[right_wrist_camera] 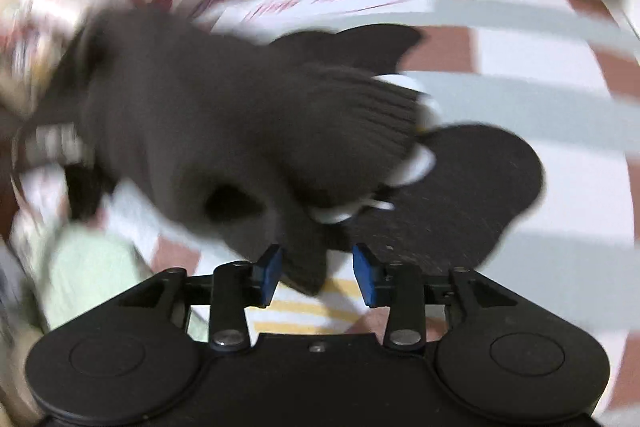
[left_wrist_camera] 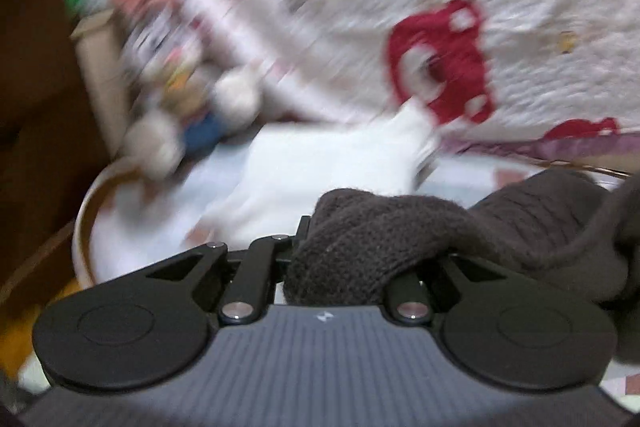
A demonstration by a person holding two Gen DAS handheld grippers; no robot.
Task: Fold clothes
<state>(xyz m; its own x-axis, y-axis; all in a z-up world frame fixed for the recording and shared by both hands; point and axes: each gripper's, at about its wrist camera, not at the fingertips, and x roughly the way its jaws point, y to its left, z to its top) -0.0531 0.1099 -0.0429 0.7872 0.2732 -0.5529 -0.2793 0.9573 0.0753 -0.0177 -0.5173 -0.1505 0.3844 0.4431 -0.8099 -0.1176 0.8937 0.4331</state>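
A dark brown knit garment hangs bunched over my left gripper, which is shut on it; the cloth hides the fingertips. In the right wrist view the same garment hangs blurred in the air, with a white trim at its ribbed edge. My right gripper stands open below it. A low corner of the knit dips between the blue pads. The right-hand pad is clear of the cloth. Whether the left-hand pad touches it I cannot tell.
A white quilt with red car prints covers the back of the bed. Plush toys lie at the left by a curved wooden rail. A white cloth and a pale green cloth rest on the checked sheet.
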